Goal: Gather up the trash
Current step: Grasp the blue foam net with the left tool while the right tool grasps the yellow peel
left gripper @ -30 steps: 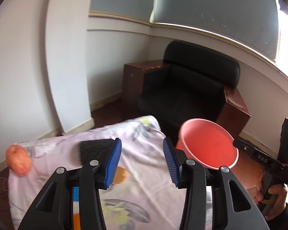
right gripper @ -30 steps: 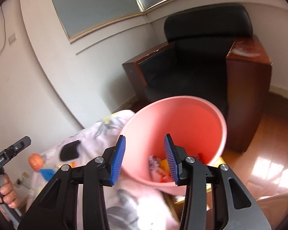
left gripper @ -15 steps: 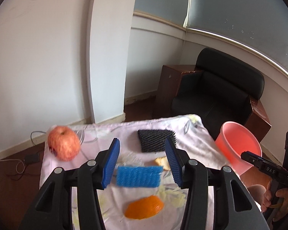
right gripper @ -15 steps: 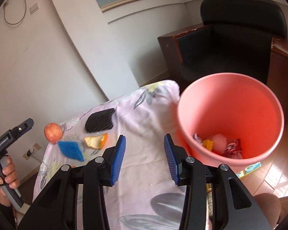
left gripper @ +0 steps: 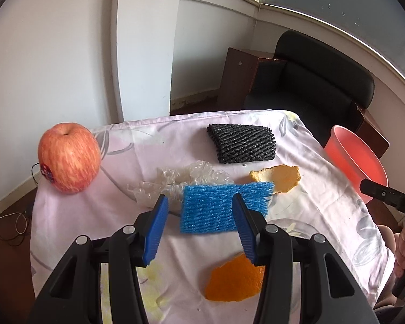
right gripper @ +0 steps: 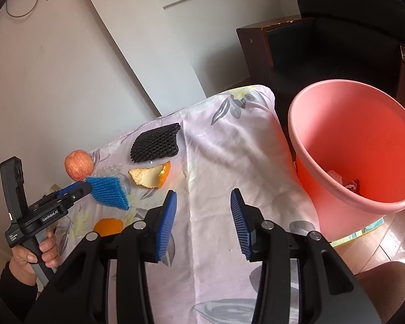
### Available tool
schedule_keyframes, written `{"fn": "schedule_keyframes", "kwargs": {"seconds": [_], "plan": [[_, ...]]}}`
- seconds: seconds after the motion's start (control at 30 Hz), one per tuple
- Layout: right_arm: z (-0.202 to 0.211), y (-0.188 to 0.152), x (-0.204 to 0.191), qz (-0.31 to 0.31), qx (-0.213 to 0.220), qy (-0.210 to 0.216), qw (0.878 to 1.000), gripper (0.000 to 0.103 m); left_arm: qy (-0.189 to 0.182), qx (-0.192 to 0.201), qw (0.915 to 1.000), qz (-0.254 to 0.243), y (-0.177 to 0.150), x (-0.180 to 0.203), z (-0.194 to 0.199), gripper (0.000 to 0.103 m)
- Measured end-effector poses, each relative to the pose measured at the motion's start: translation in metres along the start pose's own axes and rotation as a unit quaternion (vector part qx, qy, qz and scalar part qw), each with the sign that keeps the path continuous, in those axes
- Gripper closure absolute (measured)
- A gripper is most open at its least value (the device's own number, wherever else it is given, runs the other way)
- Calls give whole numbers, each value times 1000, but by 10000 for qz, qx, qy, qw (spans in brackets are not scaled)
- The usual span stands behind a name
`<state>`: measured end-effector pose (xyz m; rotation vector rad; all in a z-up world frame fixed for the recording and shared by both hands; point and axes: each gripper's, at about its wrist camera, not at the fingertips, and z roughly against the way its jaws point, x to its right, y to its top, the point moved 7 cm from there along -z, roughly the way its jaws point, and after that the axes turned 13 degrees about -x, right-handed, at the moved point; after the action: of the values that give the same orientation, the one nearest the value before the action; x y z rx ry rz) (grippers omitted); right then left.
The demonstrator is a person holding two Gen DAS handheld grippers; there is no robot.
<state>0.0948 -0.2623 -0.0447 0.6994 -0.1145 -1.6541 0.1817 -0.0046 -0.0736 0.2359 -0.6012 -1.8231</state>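
On the floral tablecloth (left gripper: 100,216) lie a blue foam net (left gripper: 216,210), a black foam net (left gripper: 243,143), crumpled clear plastic (left gripper: 181,181) and two orange peels (left gripper: 280,178) (left gripper: 235,278). A red apple (left gripper: 68,158) stands at the left. My left gripper (left gripper: 199,202) hangs open just over the blue net, which shows between its jaws without touching them. My right gripper (right gripper: 203,197) is open over bare cloth with nothing in it. To its right stands the pink bin (right gripper: 364,140) with some trash at the bottom (right gripper: 351,183).
The bin stands off the table's right edge. A black armchair (left gripper: 310,86) with wooden sides fills the corner behind it. A white wall and pillar (left gripper: 143,54) rise behind the table. A hand (right gripper: 40,251) holds the left gripper's handle (right gripper: 16,197) at the table's left.
Both views swung from the armchair and bin down onto the table. My left gripper came down toward the blue net. My right gripper moved left, from over the bin to over the cloth.
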Motion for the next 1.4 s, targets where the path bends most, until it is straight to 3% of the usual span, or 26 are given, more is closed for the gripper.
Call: {"fn": "schedule_keyframes", "kwargs": {"seconds": [0.17,0.3,0.4,0.7,0.9,1.1,1.3,1.4], "plan": [[-10,-1,-3,17,-115,-35,9999,61,-128,0,9999,-81,3,5,-10,58],[-16,-1,-8,62,-183,20,9998,61,-307,0,9995,-55,-1,9,-11,87],[-21,1,-14,100,-247,147,9995,61,-431,33,9991,-42,-6,11,-7,99],[-41,15,-39,344,-353,365,9981,61,-600,553,9966,72,-15,6,43,100],[-67,30,-49,417,-446,214,9979,61,-423,849,9945,453,-17,-18,71,100],[-91,38,-45,238,-597,146,9978,62,-315,883,9936,637,-20,-32,78,100],[-104,37,-46,199,-758,91,9969,90,-287,829,9936,712,-26,-35,76,100],[-105,37,-47,196,-736,158,9970,96,-270,823,9935,745,-27,-36,76,100]]}}
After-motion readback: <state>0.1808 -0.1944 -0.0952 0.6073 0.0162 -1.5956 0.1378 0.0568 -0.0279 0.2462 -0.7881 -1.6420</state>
